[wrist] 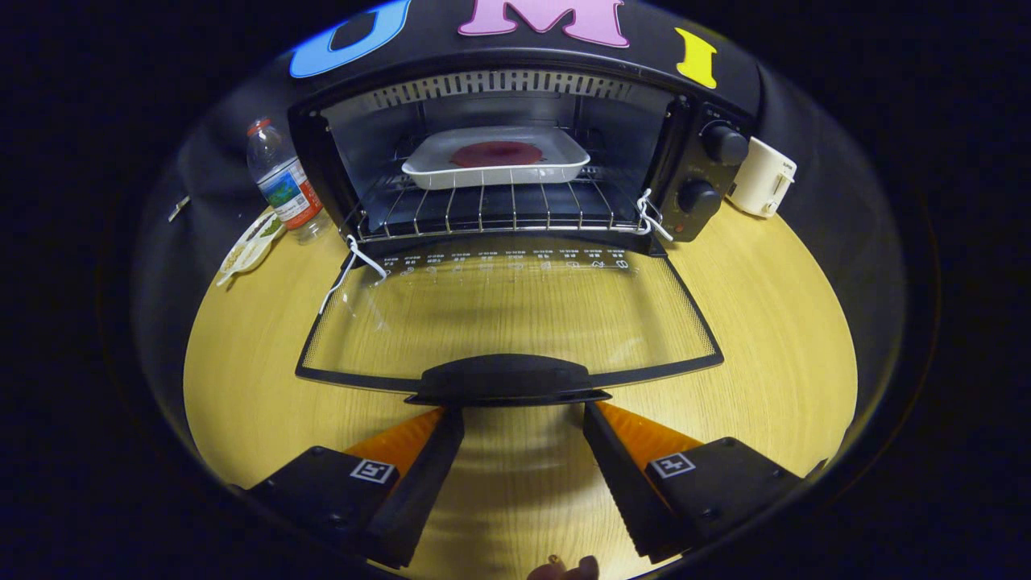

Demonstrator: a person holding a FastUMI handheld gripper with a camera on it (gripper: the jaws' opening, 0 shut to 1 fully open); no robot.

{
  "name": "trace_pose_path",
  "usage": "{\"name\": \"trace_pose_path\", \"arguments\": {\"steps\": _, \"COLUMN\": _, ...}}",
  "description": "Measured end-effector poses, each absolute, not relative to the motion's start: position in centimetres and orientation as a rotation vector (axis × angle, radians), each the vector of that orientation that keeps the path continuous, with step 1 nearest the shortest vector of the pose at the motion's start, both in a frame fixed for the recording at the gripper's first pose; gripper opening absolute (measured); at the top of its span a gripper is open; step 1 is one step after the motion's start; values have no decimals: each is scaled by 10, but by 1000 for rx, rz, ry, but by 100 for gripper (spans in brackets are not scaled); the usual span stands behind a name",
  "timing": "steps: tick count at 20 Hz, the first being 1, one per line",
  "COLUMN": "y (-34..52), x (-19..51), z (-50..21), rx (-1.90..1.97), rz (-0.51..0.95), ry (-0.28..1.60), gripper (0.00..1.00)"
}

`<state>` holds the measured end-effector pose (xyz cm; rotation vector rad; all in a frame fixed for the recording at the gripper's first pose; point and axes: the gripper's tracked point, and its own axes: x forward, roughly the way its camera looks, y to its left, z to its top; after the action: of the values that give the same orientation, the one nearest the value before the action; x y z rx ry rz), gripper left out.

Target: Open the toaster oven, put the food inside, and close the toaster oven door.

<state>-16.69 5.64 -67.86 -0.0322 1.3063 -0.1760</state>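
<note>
Wooden table (765,322), yellowish, round in this lens, with the oven (515,153) at its far side against the booth wall. We see the door (507,318) dropped fully open, its glass lying flat over the tabletop towards us, wood grain showing through. Door handle (507,380) sits at the near edge, just ahead of the fingertips. We note the gripper (523,415) spread wide, fingers apart and holding nothing; the tips stand either side of the handle's underside, and we cannot tell if they touch it. Each finger carries a small square marker.

Food: a flat dark red disc (497,153) lies in a white tray (497,161), and the tray rests on the wire rack (491,208) inside the oven, towards the back. White cords (354,266) hang at both door hinges. Two knobs (713,169) sit on the oven's right panel, one above the other.

Left of the oven we log a plastic bottle (282,181) with a red cap, upright, and just beside it a small packet (250,246) lying flat on the table. Right of the oven, a white mug (763,177) stands near the knobs. Between the fingers at the very near edge, a bit of a hand (564,570) shows.
</note>
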Motion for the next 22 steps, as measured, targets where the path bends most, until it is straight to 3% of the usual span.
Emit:
{"name": "trace_pose_path", "arguments": {"steps": 5, "y": 57, "x": -159, "z": -651, "rx": -53, "rz": -148, "ry": 1251, "gripper": 98}}
{"name": "trace_pose_path", "arguments": {"steps": 10, "y": 63, "x": -108, "z": -596, "rx": -71, "rz": -102, "ry": 983, "gripper": 98}}
{"name": "trace_pose_path", "arguments": {"steps": 15, "y": 48, "x": -91, "z": -550, "rx": -43, "rz": -141, "ry": 890, "gripper": 99}}
{"name": "trace_pose_path", "arguments": {"steps": 22, "y": -28, "x": -43, "z": -345, "rx": -224, "rz": -136, "ry": 512, "gripper": 99}}
